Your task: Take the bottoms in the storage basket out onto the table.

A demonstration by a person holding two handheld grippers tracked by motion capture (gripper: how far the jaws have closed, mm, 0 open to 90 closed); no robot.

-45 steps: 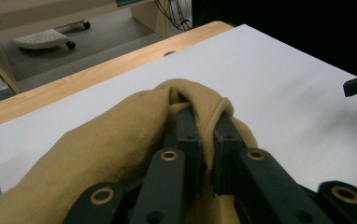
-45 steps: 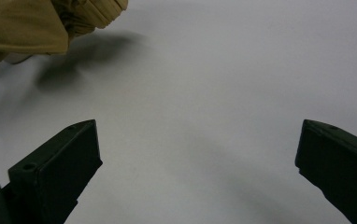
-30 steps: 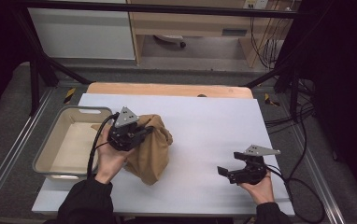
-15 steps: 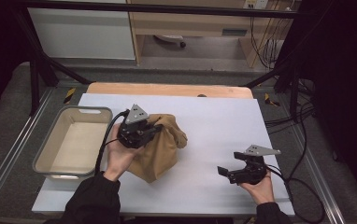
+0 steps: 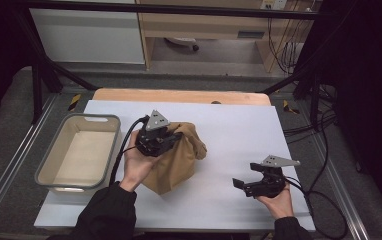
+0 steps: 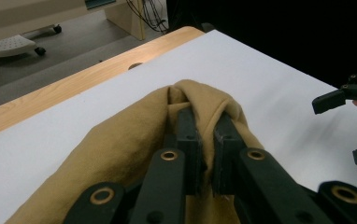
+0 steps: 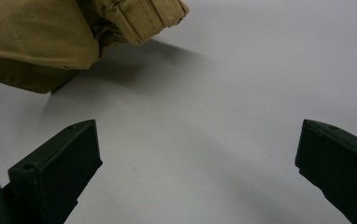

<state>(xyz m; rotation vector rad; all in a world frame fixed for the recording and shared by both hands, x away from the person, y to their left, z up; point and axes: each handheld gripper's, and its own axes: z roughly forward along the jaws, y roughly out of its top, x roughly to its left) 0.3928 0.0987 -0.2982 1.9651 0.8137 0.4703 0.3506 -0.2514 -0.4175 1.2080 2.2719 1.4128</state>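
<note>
On the white table: left gripper (image 5: 175,138) clamped on tan cloth (image 5: 179,162), right gripper (image 5: 244,186) idle with jaws wide apart.

Left gripper view: both jaws pinch a raised fold of the cloth (image 6: 120,140), fabric bunched up over them. Cloth sits mid-table, just right of the grey bin (image 5: 54,170), part lifted at the grip, rest draped on the table (image 5: 239,125). Right gripper low near the table's front right, well apart from the cloth; nothing between its jaws, cloth edge (image 7: 64,37) ahead of it.
</note>
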